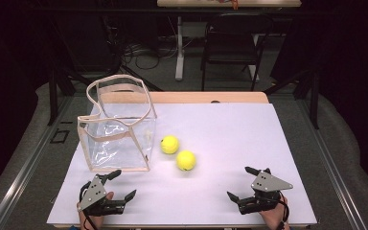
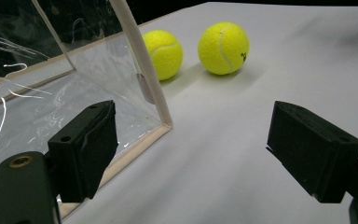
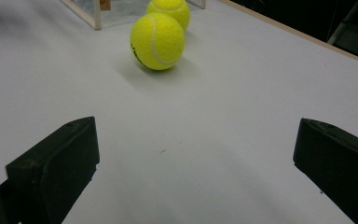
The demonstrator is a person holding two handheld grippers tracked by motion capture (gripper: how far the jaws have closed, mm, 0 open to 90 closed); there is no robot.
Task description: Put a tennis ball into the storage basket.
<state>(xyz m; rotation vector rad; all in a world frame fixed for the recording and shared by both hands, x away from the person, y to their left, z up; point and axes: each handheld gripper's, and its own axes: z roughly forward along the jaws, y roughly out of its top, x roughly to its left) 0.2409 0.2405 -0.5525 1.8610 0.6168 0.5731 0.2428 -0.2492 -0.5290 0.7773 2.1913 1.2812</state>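
While low at the counter (image 1: 230,124) near edge: left gripper (image 1: 123,185) at 7 o'clock, right gripper (image 1: 239,182) at 5 o'clock, jaws wide, empty, angled toward two tennis balls (image 1: 178,153) beside clear bag (image 1: 117,125).

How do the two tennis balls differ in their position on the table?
The far ball lies close beside the clear bag; the near ball lies farther from it and nearer the right gripper. Both are yellow, about equal in size, and rest free on the table.

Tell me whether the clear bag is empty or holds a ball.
Empty. The clear bag stands upright with nothing inside; both tennis balls lie on the table outside it.
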